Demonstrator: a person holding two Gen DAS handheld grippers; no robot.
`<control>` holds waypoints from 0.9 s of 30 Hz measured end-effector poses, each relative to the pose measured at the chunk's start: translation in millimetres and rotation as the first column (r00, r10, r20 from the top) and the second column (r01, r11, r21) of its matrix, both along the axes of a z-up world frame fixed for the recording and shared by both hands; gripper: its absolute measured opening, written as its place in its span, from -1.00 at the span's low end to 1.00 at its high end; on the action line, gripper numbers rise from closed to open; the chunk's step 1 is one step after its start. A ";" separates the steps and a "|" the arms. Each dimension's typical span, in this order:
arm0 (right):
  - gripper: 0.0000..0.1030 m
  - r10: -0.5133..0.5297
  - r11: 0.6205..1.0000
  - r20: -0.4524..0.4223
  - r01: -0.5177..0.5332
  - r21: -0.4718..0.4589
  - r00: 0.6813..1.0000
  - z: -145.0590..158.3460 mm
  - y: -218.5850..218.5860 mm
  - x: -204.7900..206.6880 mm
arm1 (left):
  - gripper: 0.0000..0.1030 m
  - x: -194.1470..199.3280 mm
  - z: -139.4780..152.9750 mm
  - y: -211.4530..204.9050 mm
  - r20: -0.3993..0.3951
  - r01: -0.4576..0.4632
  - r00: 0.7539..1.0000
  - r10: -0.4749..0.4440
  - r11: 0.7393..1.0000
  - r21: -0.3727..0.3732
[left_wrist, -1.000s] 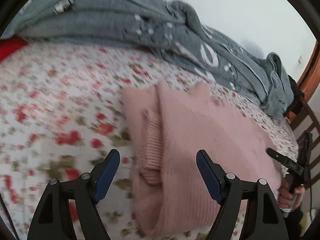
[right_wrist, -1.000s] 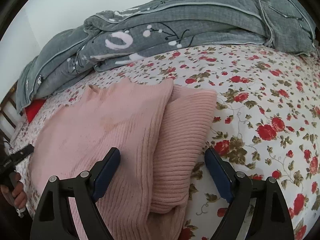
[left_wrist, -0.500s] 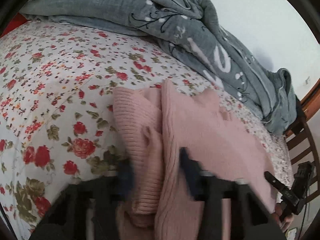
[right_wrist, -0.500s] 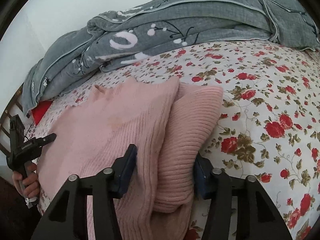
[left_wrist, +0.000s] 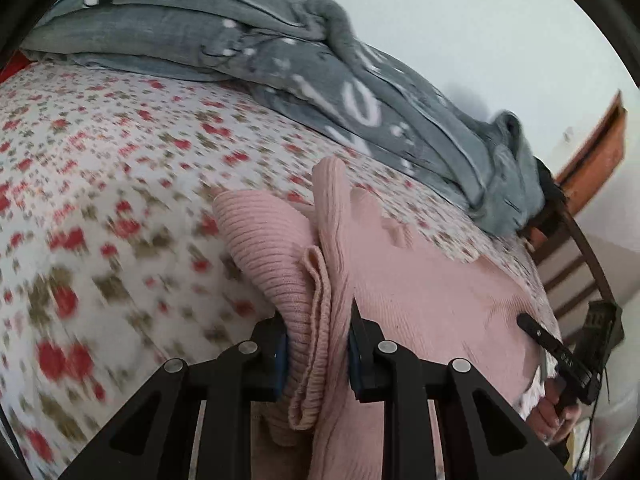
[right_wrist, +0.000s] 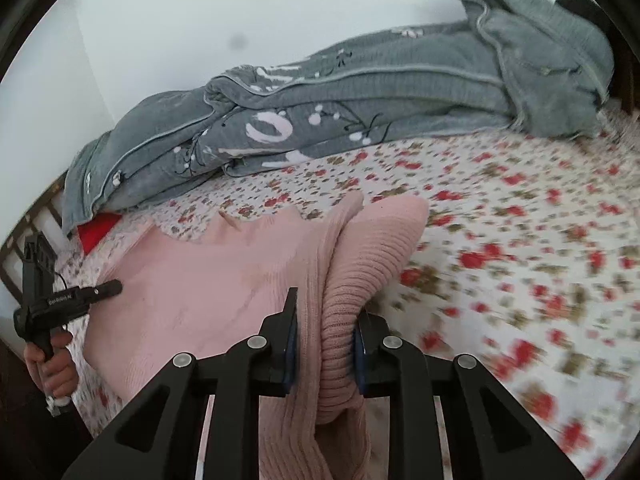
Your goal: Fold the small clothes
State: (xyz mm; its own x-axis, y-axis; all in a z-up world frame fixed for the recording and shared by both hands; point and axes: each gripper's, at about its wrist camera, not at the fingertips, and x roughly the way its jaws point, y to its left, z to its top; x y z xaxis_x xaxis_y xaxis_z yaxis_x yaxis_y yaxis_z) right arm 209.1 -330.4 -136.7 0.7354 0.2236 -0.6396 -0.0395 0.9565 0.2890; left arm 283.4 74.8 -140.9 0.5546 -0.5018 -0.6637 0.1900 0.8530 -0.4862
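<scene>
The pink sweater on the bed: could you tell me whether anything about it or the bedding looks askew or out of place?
Nothing looks damaged. The pink sweater is bunched where the left gripper and right gripper pinch its edges. Behind it the grey blanket lies crumpled across the floral sheet.

The left two-finger gripper of matte black plastic (left_wrist: 316, 354) has triangular cut-outs in its arms, round silver screws at the pivots and blue pads (left_wrist: 281, 364); the matching black right gripper (right_wrist: 325, 350) looks identical; small white lettering marks its neighbour's body.
</scene>
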 end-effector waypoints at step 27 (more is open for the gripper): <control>-0.02 -0.032 0.974 0.079 0.049 -0.223 0.996 11.2 86.7 -66.5 | 0.01 -7.2 -41.3 -2.9 0.121 -0.055 0.992 0.046 0.996 0.073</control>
State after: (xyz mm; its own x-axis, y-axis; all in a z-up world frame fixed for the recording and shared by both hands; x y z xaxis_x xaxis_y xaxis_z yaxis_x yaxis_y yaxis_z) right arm 142.6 -243.7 -125.5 0.7882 0.0494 -0.6134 -0.0123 0.9978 0.0645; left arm 276.2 71.9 -182.2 0.6553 -0.4218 -0.6266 0.1984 0.8966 -0.3960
